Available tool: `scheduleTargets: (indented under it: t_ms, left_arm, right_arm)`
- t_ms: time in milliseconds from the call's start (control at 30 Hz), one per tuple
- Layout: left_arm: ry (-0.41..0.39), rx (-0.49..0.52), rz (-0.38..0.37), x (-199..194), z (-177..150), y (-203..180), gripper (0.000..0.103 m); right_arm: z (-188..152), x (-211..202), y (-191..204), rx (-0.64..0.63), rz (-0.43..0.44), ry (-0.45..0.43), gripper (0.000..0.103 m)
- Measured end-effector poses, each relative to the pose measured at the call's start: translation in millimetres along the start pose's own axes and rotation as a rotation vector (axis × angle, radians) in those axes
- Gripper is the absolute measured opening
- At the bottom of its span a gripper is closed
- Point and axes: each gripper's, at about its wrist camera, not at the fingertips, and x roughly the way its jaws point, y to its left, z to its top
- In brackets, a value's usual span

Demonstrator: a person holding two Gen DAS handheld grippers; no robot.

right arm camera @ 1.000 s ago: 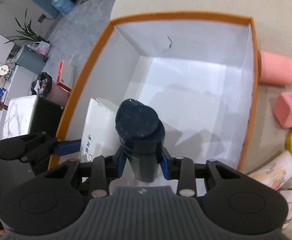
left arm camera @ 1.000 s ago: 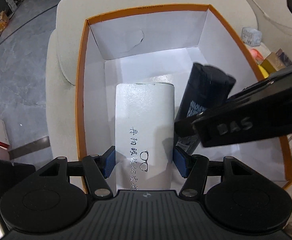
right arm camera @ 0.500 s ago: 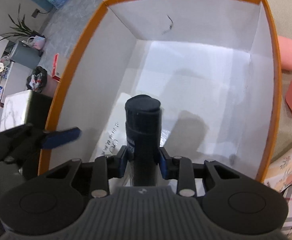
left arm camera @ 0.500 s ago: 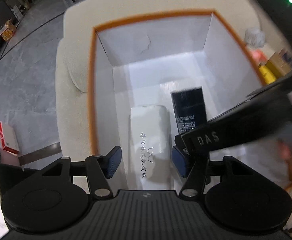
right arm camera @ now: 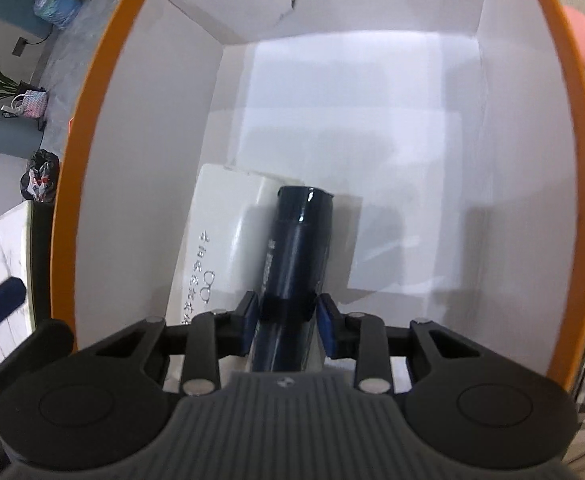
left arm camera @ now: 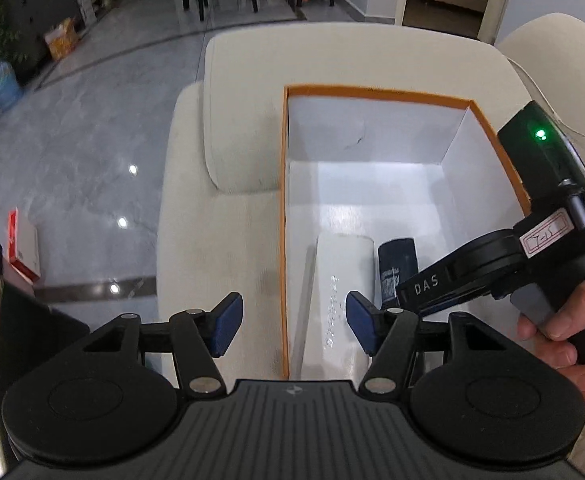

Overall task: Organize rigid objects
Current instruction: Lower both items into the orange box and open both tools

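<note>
Blue pads of the right gripper (right arm camera: pixel 288 326) clamp a dark glossy can (right arm camera: pixel 296 248) mid-body, rigid, likely light and slippery, lowered beside the white case (right arm camera: pixel 220 236) in the orange-rimmed box (right arm camera: pixel 92 120); left gripper (left arm camera: pixel 290 326) open, empty.

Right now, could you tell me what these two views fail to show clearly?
- Bottom of the dark bottle: right wrist view, hidden behind the gripper body.
- Writing on the white case: left wrist view, blurred and too small.
- Near corners of the box: both views, covered by the grippers.
</note>
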Motion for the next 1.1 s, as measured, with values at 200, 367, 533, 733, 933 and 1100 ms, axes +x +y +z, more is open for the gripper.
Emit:
scheduleTargets:
  t_ms: [200, 367, 533, 733, 933, 1100]
  left_arm:
    - [0.017, -0.046, -0.076, 5.2, -2.4, 4.6, 0.034]
    - [0.006, -0.052, -0.083, 3.2, -4.5, 7.7, 0.029]
    - [-0.009, -0.067, -0.08, 3.7, -8.0, 8.4, 0.029]
    - [-0.023, -0.119, -0.079, 4.1, -9.6, 11.9, 0.029]
    - [-0.05, -0.161, -0.025, -2.4, -13.3, 16.0, 0.031]
    - [-0.075, -0.174, 0.0, -10.6, -16.7, 19.2, 0.034]
  right_arm:
    - [-5.9, 5.5, -5.6, 0.028, 0.039, 0.012, 0.032]
    - [-11.8, 14.8, 0.5, 0.034, 0.112, 0.037, 0.032]
    - [-16.5, 14.0, 12.7, -0.016, 0.077, 0.03, 0.032]
    - [-16.1, 16.9, 3.1, 0.016, 0.098, 0.043, 0.033]
    - [-24.5, -1.8, 7.1, -0.092, -0.012, -0.023, 0.037]
    - [-40.3, -11.8, 11.1, -0.121, -0.017, -0.064, 0.022]
